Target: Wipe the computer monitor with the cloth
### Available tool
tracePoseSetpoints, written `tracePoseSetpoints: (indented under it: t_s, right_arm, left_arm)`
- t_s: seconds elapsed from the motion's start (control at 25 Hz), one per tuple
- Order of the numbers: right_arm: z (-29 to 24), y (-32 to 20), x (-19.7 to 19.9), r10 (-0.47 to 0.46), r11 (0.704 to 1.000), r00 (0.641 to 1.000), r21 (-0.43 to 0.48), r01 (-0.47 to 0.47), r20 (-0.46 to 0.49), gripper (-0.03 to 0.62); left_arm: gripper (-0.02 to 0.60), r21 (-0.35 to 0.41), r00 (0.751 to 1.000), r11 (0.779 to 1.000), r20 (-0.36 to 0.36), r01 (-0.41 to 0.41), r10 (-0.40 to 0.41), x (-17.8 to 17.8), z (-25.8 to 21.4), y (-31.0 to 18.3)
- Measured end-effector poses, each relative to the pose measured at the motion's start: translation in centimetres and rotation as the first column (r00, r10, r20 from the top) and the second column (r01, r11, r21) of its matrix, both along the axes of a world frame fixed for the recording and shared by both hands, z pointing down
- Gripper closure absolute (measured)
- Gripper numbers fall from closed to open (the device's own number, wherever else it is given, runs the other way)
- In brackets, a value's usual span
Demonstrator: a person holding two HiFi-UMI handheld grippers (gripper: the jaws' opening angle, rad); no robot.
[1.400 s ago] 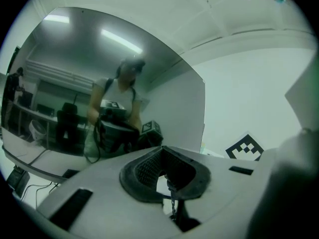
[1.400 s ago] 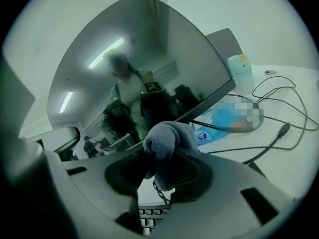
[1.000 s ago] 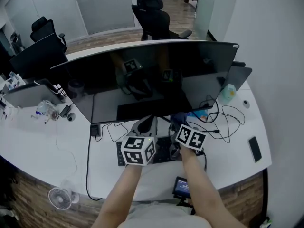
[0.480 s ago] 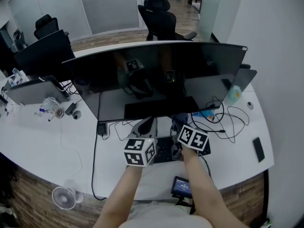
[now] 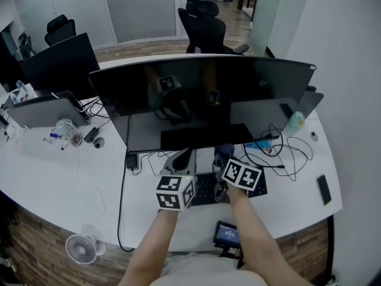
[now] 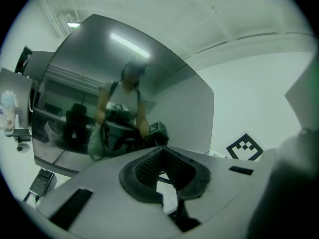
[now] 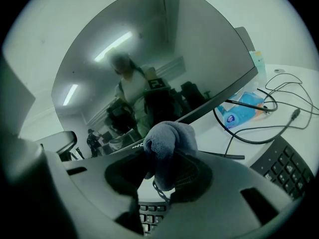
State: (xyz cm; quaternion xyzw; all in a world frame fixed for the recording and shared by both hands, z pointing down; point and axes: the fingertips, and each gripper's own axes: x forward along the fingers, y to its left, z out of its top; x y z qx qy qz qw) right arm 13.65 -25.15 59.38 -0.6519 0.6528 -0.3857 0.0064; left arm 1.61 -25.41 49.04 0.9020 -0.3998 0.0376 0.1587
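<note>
A wide, curved, dark monitor (image 5: 202,97) stands across the white desk and fills the left gripper view (image 6: 124,83) and the right gripper view (image 7: 164,59). My right gripper (image 5: 223,157) is shut on a bunched blue-grey cloth (image 7: 169,141), which pokes out past its jaws just below the monitor's lower edge. The cloth (image 5: 224,152) shows as a dark lump in the head view. My left gripper (image 5: 181,158) sits beside it to the left, and its jaws (image 6: 160,151) meet at the tips with nothing between them. Both point at the screen from a short way off.
A black keyboard (image 5: 205,188) lies under the grippers. Loose cables (image 5: 280,154), a blue packet (image 7: 244,108) and a pale bottle (image 5: 294,121) lie at the right, a phone (image 5: 324,189) further right. A second monitor (image 5: 59,58) and laptop (image 5: 41,109) stand at the left.
The head camera has shifted slightly, so the monitor sits a bit lower and further right in the picture. Both grippers keep their place below the screen, cloth still clamped.
</note>
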Motion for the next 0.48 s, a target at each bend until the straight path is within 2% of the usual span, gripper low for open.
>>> tracePoseSetpoints:
  t_s: [0.48]
  right_arm:
    - [0.2, -0.4, -2.8, -0.020, 1.000, 1.000, -0.002, 0.020, -0.015, 0.473]
  left_arm:
    - [0.574, 0.002, 1.000, 1.000, 0.000, 0.003, -0.003, -2.7, 0.3, -0.3]
